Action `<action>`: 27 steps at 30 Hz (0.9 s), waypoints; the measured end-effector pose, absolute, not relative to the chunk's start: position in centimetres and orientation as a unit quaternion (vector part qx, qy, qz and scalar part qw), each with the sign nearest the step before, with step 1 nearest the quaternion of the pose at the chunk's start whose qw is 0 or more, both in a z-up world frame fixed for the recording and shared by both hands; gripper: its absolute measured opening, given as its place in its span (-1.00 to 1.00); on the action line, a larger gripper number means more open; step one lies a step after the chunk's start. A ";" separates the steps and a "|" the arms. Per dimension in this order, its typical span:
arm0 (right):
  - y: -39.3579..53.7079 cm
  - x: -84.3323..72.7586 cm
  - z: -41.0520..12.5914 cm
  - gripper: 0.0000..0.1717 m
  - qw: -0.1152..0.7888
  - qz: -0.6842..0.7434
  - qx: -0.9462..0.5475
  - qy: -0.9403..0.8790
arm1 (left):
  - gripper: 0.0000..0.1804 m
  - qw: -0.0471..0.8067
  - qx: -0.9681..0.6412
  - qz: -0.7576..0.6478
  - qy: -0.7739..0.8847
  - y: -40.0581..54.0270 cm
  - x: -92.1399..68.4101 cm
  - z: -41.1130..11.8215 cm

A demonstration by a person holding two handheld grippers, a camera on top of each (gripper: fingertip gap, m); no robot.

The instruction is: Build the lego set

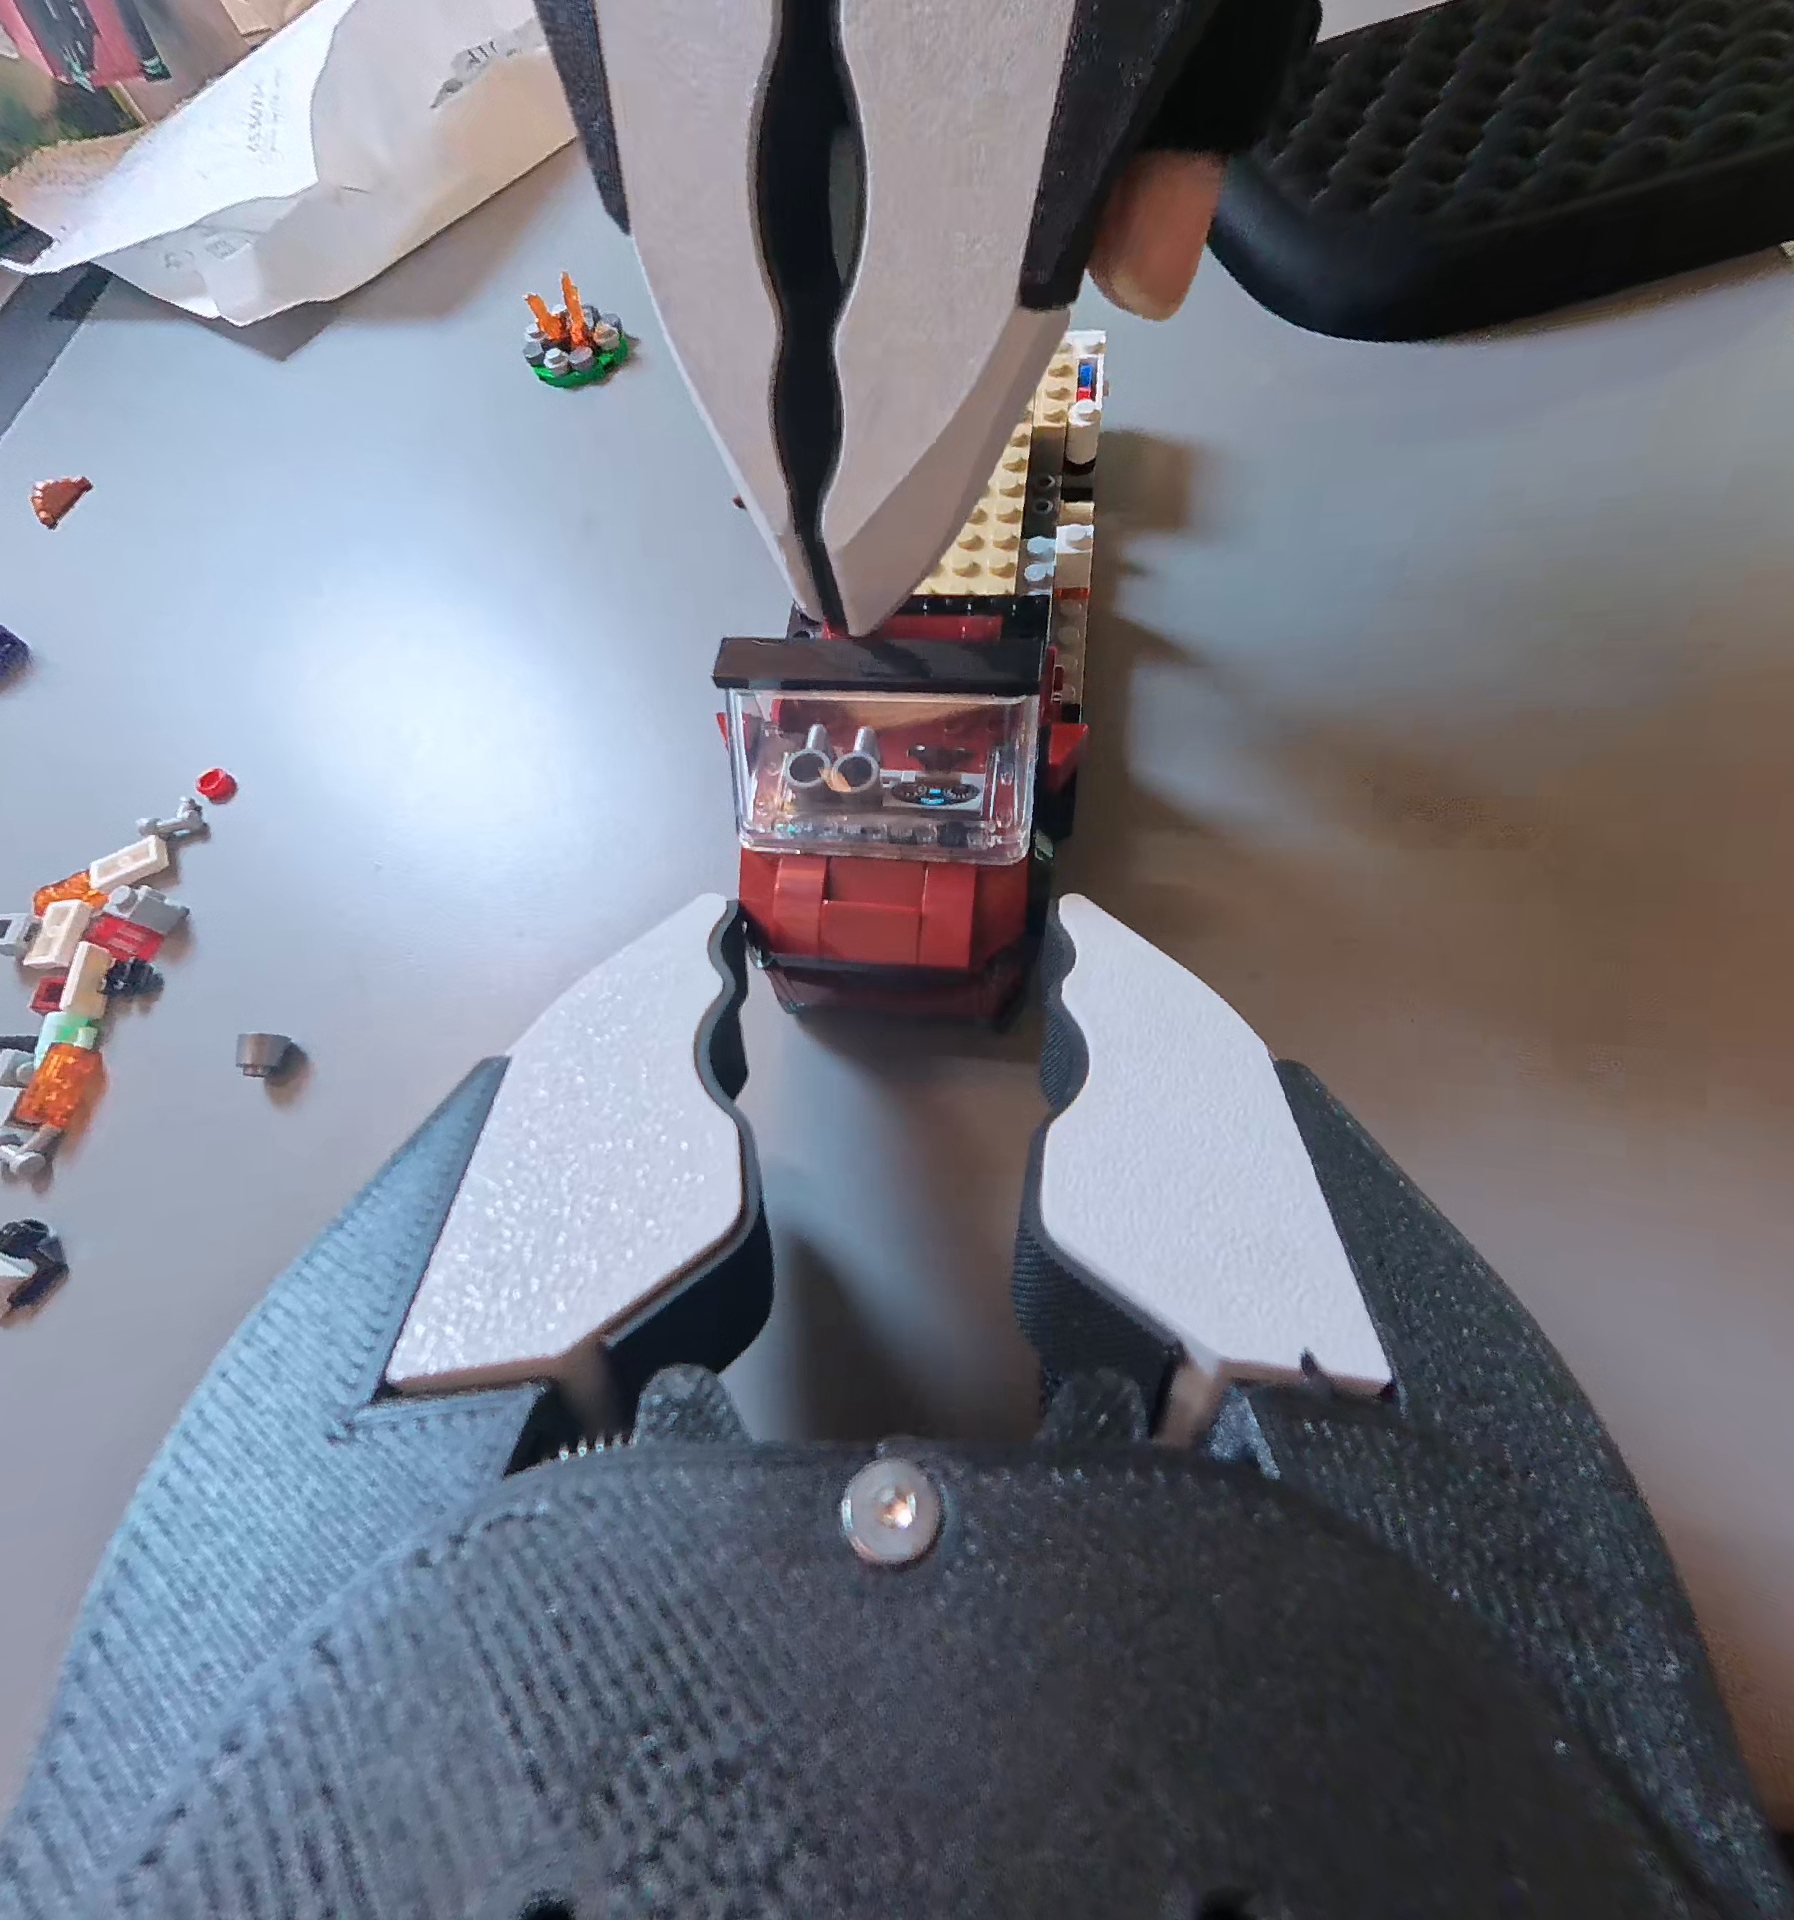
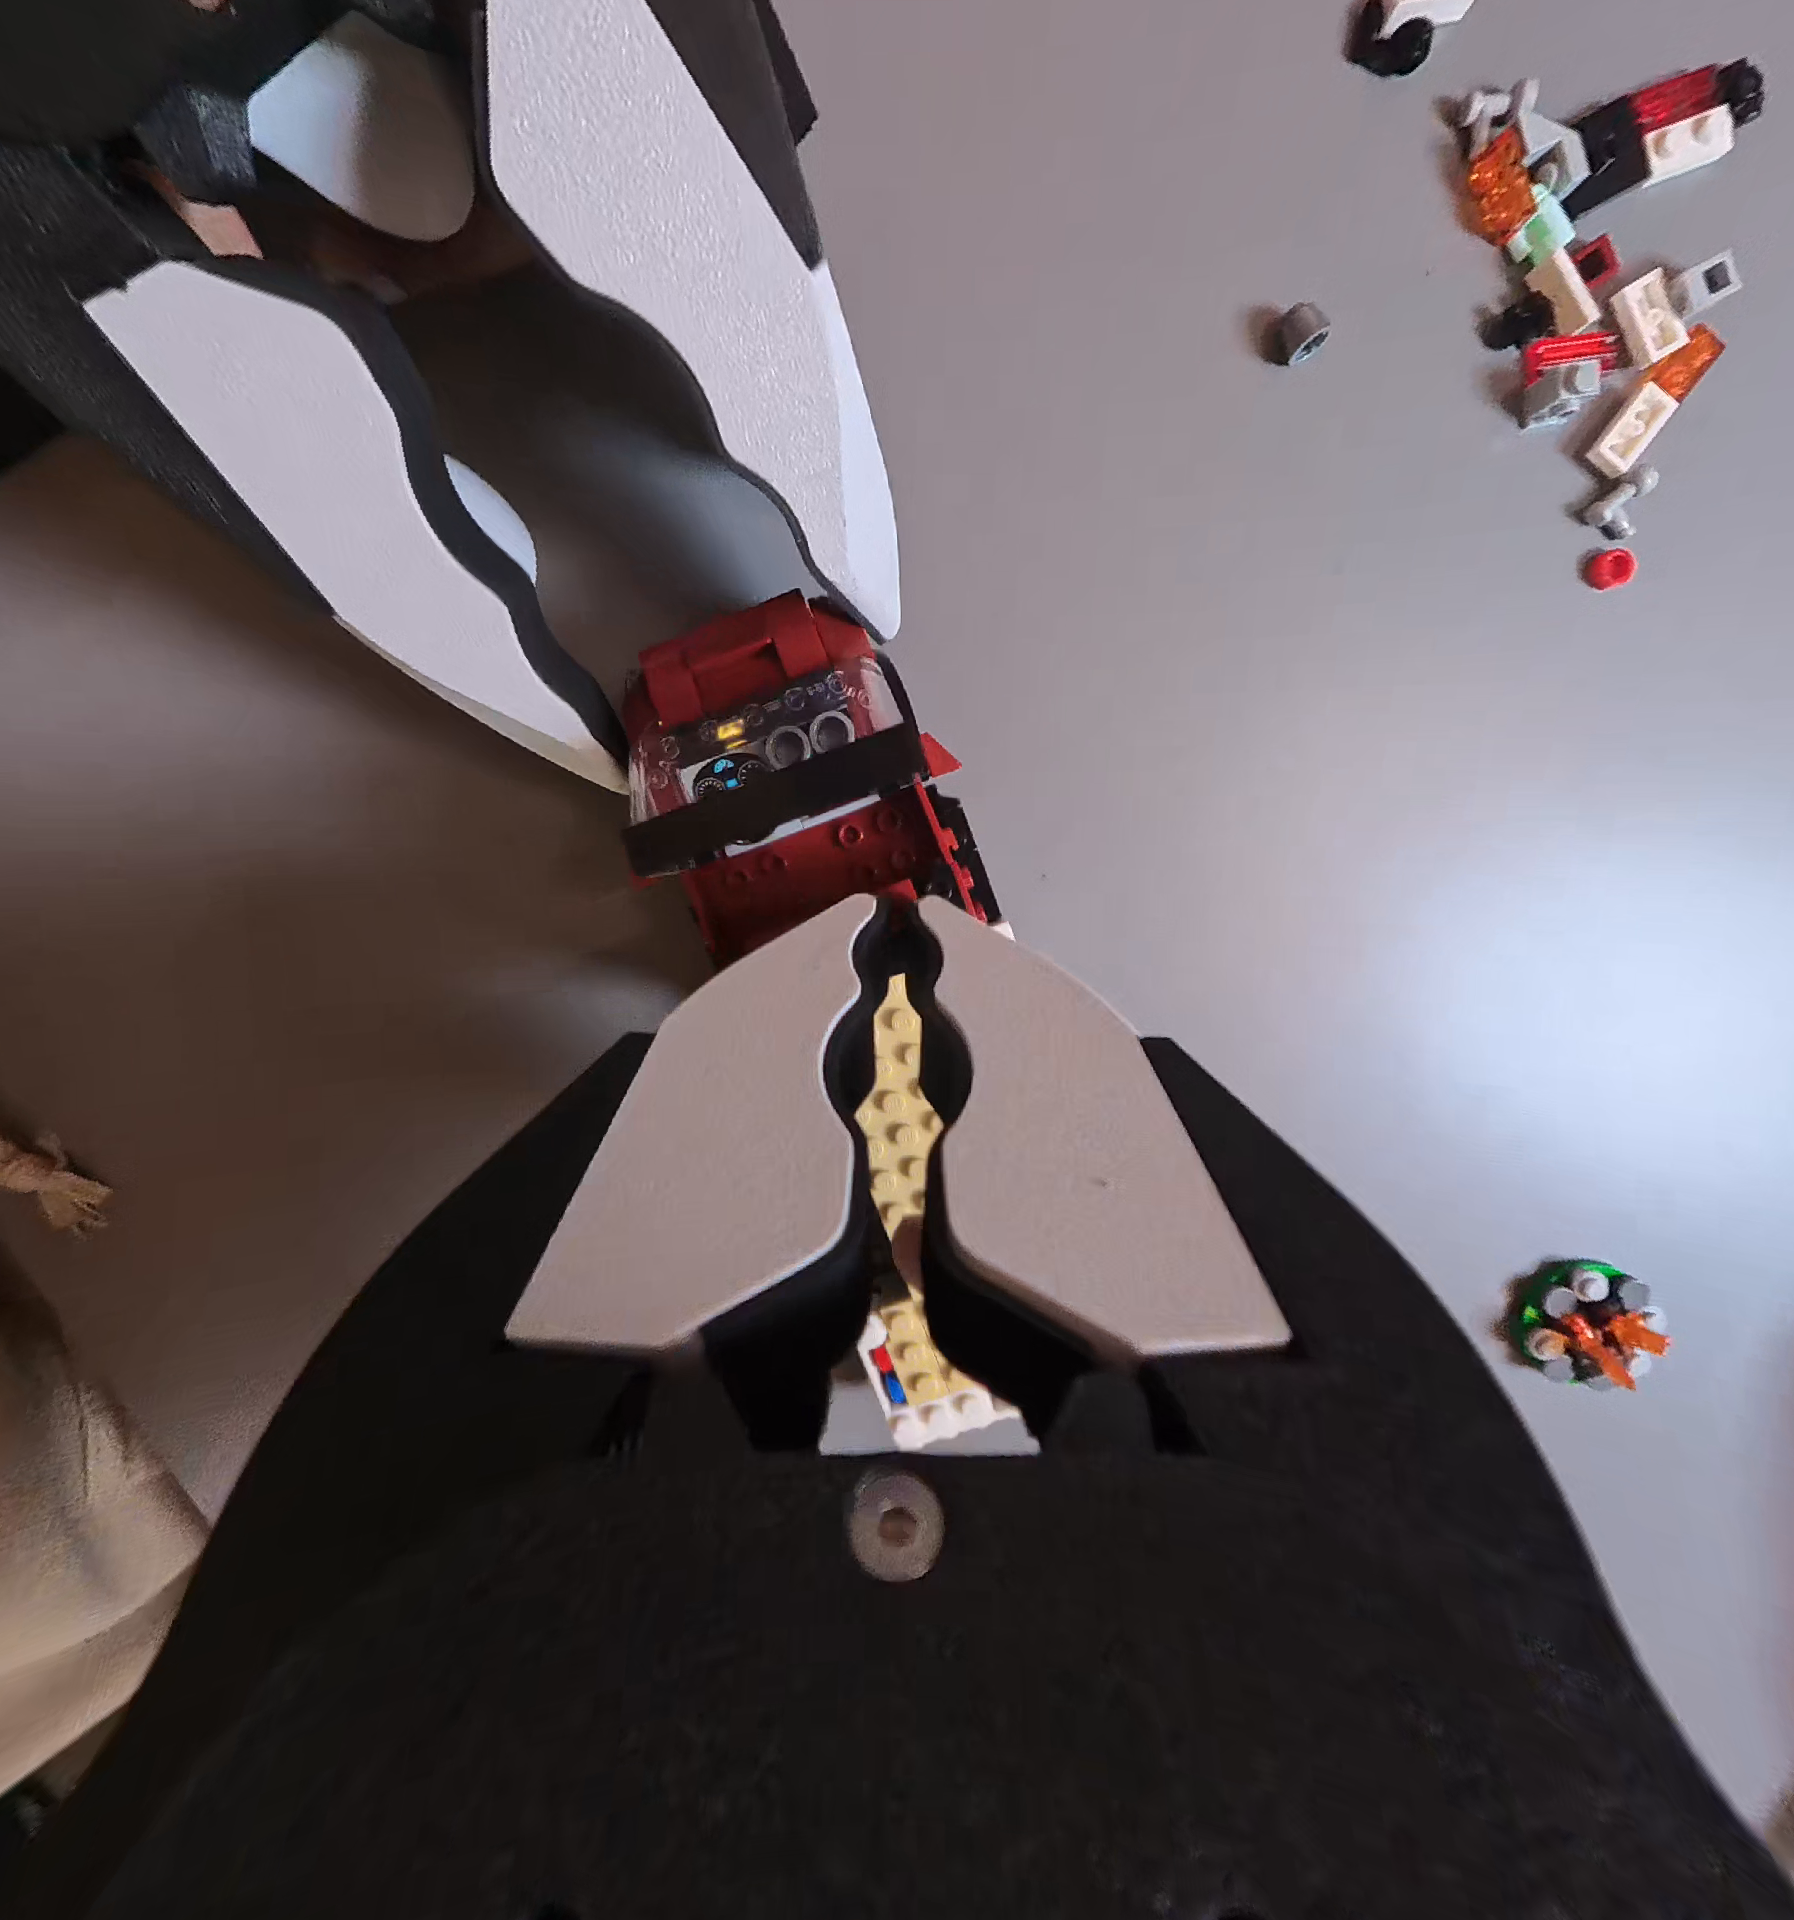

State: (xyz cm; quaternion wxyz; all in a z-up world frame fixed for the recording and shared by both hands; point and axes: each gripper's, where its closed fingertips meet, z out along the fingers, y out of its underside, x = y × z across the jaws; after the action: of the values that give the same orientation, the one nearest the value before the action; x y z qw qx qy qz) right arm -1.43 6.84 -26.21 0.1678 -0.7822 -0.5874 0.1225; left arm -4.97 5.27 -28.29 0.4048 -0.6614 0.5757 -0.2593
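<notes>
A brick vehicle (image 1: 877, 914) stands on the grey table (image 1: 405, 675). It has a dark red cab, a clear windshield (image 1: 877, 779), a black roof plate (image 1: 872, 660) and a tan studded back (image 1: 997, 520). My left gripper (image 1: 893, 925) is shut on the cab's front, one finger on each side. The right wrist view shows the left gripper (image 2: 747, 696) clamping the vehicle (image 2: 820, 862) the same way. My right gripper (image 2: 895, 909) is shut. Its tips (image 1: 831, 618) rest on the red roof just behind the black plate (image 2: 768, 800), above the tan back (image 2: 903, 1122).
A pile of loose small bricks (image 1: 72, 977) lies left of the vehicle, with a grey cone (image 1: 264, 1055) and a red stud (image 1: 213, 781) near it. A small campfire build (image 1: 573, 343) stands farther back. White paper (image 1: 280, 177) lies at the back left. A black mesh chair (image 1: 1547, 135) is at the back right. The tips of one gripper are about 5 cm away from the tips of the other.
</notes>
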 end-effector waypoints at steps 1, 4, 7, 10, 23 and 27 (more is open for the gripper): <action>6.8 -1.4 -26.2 -0.97 0.156 0.112 -0.780 -0.595 | -0.40 0.405 -0.661 -0.259 0.576 5.3 -5.0 -28.3; 6.8 -1.4 -26.3 -0.97 0.122 0.093 -0.777 -0.611 | -0.40 0.405 -0.661 -0.259 0.576 5.3 -5.0 -28.3; 6.8 -1.4 -26.3 -0.97 0.098 0.081 -0.773 -0.622 | -0.39 0.405 -0.661 -0.258 0.577 5.2 -5.0 -28.3; 6.8 -1.4 -26.4 -0.97 0.083 0.075 -0.772 -0.626 | -0.39 0.406 -0.661 -0.258 0.577 5.2 -5.0 -28.3; 4.5 -1.5 -26.2 -0.97 0.152 0.136 -0.769 -0.606 | -0.40 0.408 -0.663 -0.255 0.574 5.2 -4.9 -28.3; 4.5 -1.5 -26.3 -0.97 0.128 0.122 -0.775 -0.607 | -0.40 0.407 -0.662 -0.256 0.574 5.2 -4.9 -28.3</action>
State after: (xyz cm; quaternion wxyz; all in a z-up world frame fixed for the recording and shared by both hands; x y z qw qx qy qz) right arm -1.46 4.49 -26.32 0.1281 -0.7748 -0.6069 0.1222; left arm -4.87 5.18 -28.26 0.4073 -0.6624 0.5744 -0.2558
